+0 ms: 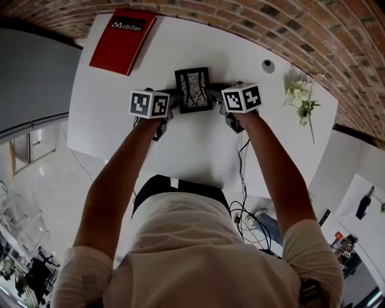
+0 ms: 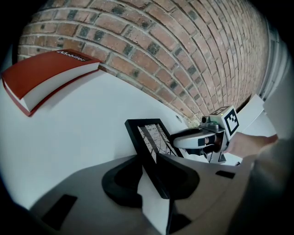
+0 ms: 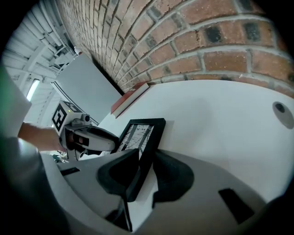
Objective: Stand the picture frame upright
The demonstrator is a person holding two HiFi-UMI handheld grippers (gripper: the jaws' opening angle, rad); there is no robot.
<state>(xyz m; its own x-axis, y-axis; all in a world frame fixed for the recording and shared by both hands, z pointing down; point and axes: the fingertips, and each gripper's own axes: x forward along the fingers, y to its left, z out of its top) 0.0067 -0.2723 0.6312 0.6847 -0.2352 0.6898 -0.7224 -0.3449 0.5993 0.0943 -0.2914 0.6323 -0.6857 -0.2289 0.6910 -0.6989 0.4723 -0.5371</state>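
A black picture frame (image 1: 192, 90) with a black-and-white print sits on the white table (image 1: 120, 132), tilted, with its picture side facing up towards me. My left gripper (image 1: 174, 100) is shut on its left edge. In the left gripper view the frame (image 2: 148, 137) runs between both pads (image 2: 177, 176). My right gripper (image 1: 215, 100) is shut on the frame's right edge, and in the right gripper view the frame (image 3: 141, 134) is pinched between its jaws. The frame's lower edge is hidden behind the jaws.
A red book (image 1: 123, 39) lies at the table's far left corner. White flowers (image 1: 302, 99) lie at the right, and a small round grey disc (image 1: 268, 65) sits near the brick wall (image 1: 252, 18). Cables (image 1: 246, 210) hang below the near edge.
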